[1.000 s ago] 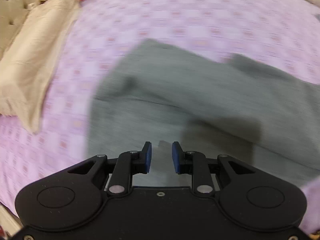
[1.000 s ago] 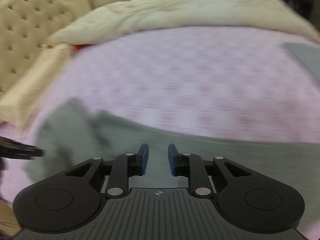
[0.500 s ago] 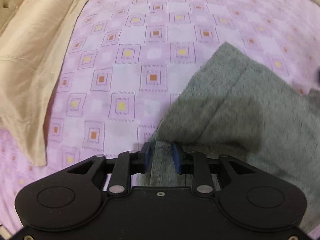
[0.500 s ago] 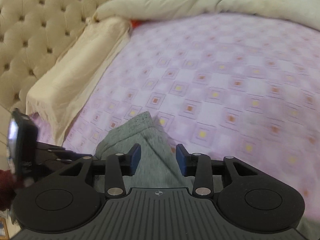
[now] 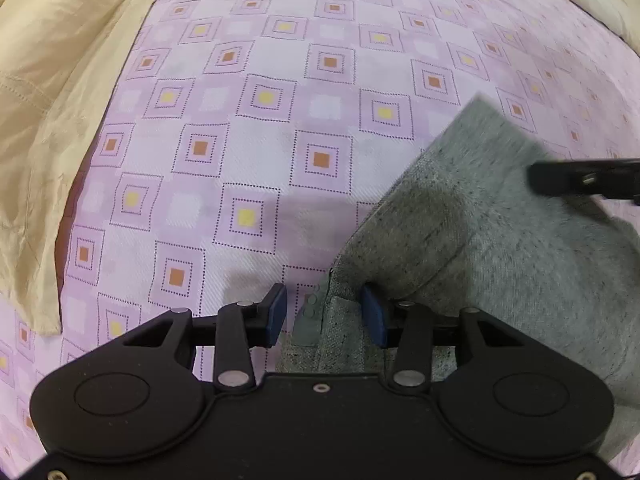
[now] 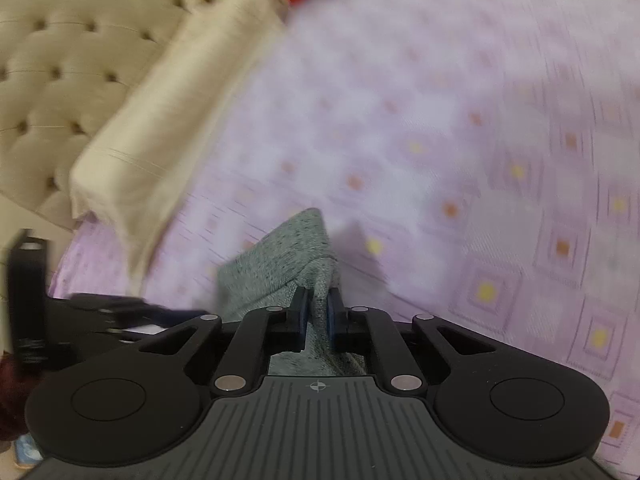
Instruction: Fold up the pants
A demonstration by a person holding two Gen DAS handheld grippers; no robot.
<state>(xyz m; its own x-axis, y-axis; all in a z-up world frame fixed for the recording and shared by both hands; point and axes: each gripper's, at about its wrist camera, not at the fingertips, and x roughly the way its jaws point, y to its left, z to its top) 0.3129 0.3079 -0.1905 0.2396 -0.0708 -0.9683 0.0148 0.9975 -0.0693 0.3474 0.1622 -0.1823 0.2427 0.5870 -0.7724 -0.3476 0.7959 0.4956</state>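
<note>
Since half a sec ago the left gripper [image 5: 322, 314] has let go: its jaws, then pinched on the cloth, now stand wide, w/ the corner of the grey pants [image 5: 500, 248] lying loose between them. Meanwhile the right gripper [image 6: 316, 318] has gone from open to narrow, jaws clamped on a bunched ridge of the pants [image 6: 280, 264].

Step in hand, by my read: laying down one fold, left side released, right side taking hold for the next pull. Right view is motion-blurred, so it's probably mid-swing, can't be sure.

Pants lie on the purple checked bedsheet [image 5: 260, 152], toward its near edge, folded edge slanting away to the right; the beige pillow [image 5: 52, 100] sits well apart along the sheet's left edge.

Next move calls for lifting the gripped ridge clear w/o dragging the layer beneath, left jaws backing off.
</note>
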